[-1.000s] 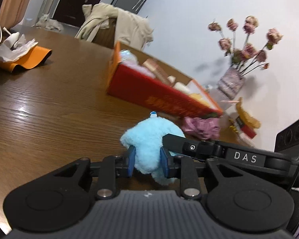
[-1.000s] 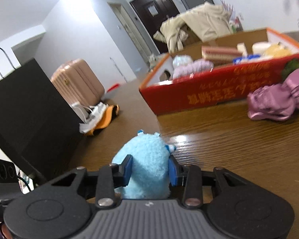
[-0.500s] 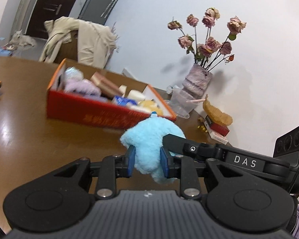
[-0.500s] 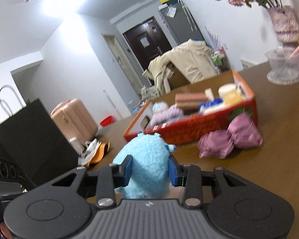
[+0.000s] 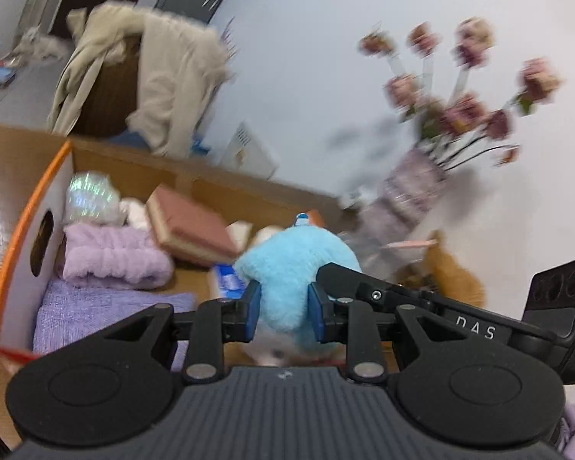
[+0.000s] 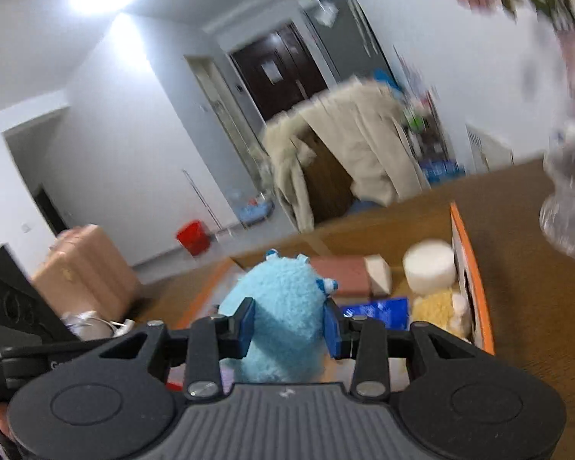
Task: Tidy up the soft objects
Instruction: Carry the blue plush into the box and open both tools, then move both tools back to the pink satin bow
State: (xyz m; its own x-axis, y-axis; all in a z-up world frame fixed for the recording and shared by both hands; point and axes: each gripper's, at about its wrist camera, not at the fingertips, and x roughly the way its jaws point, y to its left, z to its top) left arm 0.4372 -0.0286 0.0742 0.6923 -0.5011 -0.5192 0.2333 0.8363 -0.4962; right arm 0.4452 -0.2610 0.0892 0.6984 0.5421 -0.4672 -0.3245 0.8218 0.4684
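My two tools hold the plush toy (image 5: 287,268) over the box (image 5: 27,207) on the surface (image 6: 525,306). In the box, a towel (image 5: 115,257) lies left, a book (image 5: 191,226) behind. The vase (image 5: 406,191) stands right.

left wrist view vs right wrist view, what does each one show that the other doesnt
Only the left wrist view shows the folded lilac towels at the box's near end and the vase of dried roses. Only the right wrist view shows the pink suitcase, red bucket and white foam cylinder. Both show the blue plush toy held over the orange box, and the coat-draped chair.
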